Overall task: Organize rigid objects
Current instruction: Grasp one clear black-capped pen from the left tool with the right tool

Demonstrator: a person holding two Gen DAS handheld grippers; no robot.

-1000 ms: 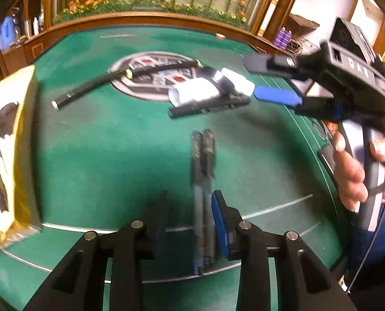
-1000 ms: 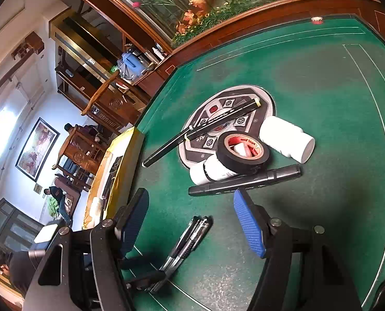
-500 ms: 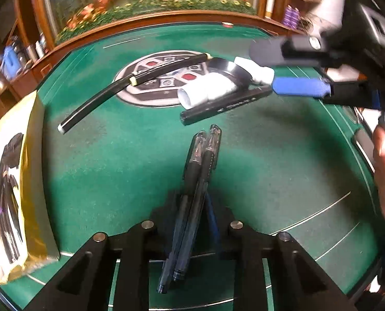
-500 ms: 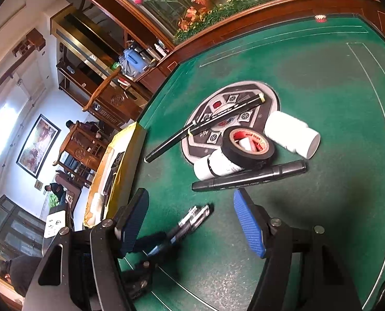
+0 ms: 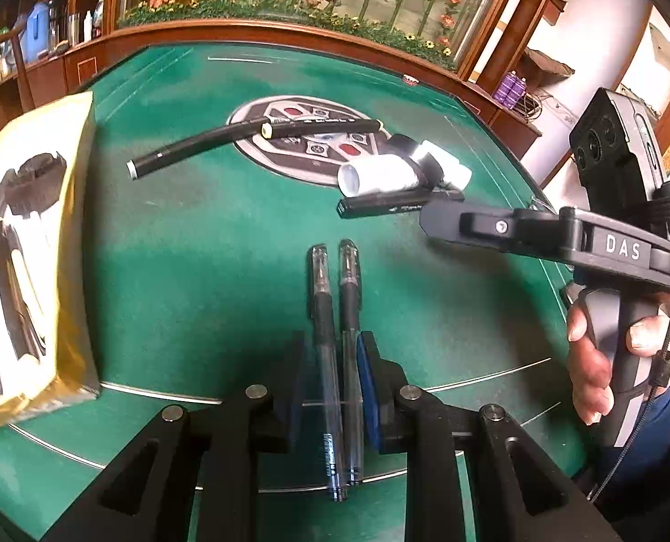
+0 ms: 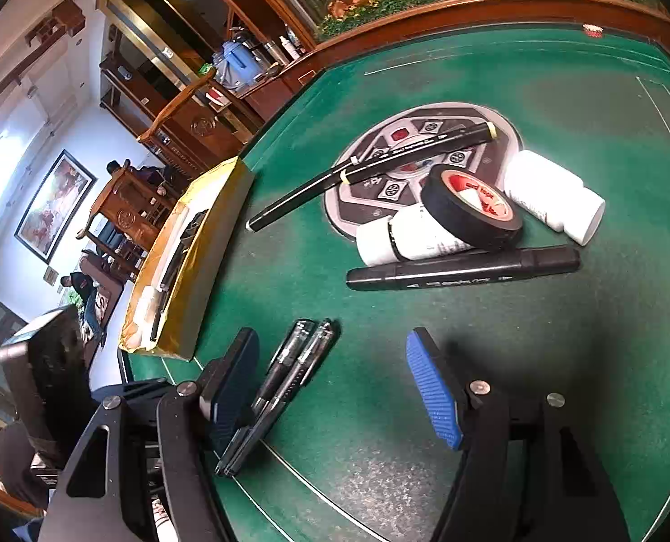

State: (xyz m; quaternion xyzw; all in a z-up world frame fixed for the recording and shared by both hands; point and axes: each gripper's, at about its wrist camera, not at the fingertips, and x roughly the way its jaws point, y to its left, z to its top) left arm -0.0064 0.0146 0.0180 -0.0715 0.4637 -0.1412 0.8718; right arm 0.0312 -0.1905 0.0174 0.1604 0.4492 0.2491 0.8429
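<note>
Lower centre of the left view: the left tongs (image 5: 330, 379) pinched two pens (image 5: 335, 316) lying lengthwise along the fingers; the right tongs (image 6: 335, 379) hung spread.

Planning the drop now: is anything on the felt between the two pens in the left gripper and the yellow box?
Nothing visible. The left gripper is shut on the pens; only bare felt lies between them and the box.

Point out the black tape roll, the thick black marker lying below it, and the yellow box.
black tape roll (image 6: 463, 214), right wrist view, on its black outer band.
thick black marker (image 6: 463, 268), right wrist view, mid-barrel.
yellow box (image 6: 208, 244), right wrist view, on its yellow side wall.
</note>
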